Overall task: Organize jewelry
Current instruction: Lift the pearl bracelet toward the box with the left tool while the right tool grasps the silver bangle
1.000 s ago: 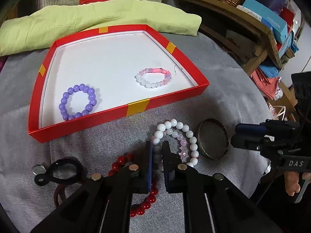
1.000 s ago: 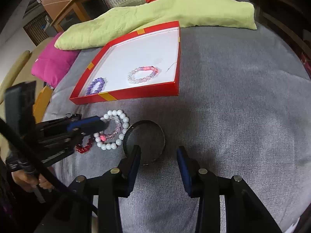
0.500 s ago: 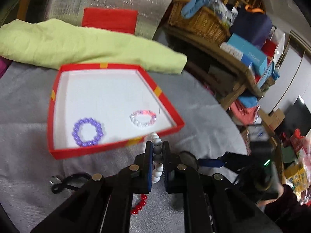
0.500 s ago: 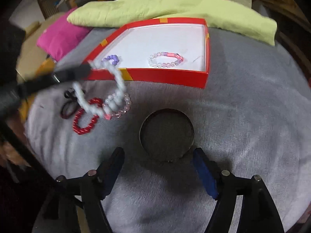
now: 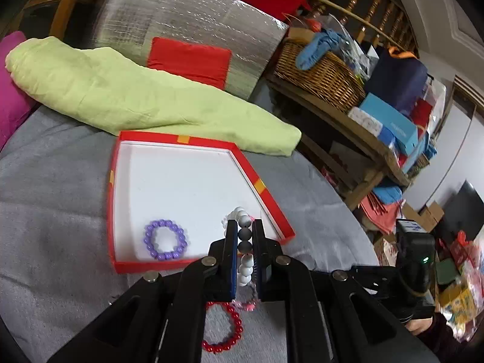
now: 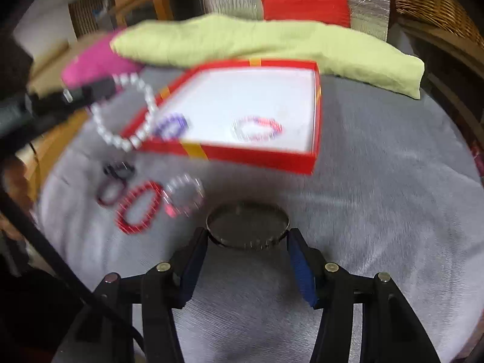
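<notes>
White round-bead bracelet [image 5: 243,243] hangs clamped in the left tool [image 5: 244,236], raised above the near edge of the red cardboard tray with white floor [image 5: 187,181]. Held by only a few beads, it could swing and slip out short of the tray. The right tool [image 6: 246,260] stands apart around the dark metal bangle [image 6: 247,225] below the tray; closing off-centre might flick it away. No writing is legible.

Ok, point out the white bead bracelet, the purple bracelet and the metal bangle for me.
white bead bracelet [image 5: 244,269]: left wrist view, a white bead between the pads.
purple bracelet [image 5: 148,237]: left wrist view, beads on its left side.
metal bangle [image 6: 248,243]: right wrist view, near rim.
</notes>
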Available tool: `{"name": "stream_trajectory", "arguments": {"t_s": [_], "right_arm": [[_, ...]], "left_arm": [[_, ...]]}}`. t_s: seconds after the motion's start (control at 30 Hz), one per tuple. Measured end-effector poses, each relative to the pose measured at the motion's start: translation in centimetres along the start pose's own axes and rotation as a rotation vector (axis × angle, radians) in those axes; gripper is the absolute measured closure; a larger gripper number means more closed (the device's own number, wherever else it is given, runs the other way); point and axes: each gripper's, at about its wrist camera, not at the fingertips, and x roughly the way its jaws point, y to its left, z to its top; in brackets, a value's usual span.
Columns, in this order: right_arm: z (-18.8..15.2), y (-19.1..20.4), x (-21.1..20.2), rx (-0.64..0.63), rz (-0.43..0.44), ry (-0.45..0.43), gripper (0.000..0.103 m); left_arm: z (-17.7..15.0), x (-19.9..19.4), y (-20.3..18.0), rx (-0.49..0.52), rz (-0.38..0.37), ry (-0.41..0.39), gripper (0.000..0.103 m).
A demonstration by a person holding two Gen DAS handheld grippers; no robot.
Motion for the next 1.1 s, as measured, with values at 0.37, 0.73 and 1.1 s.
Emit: {"name": "stream_trajectory", "arguments": {"t_s": [0.37,0.73,1.1], "right_arm": [[1.8,-0.3,0.4,0.079,0.027,-0.026,0.084],[1.8,-2.0,-1.3,0.160,0.082,-0.068,0.085],[1.2,-0.6,-0.5,0.119,0.089,0.003,0.031]], "left_arm": [[0.4,0.4,0.8,0.007,0.047,-0.017,0.094],[0.4,0.4,0.6,0.017,0.055,-0.016,0.094],[0.3,0.4,0.3,0.022,0.055,-0.010,0.094]]}}
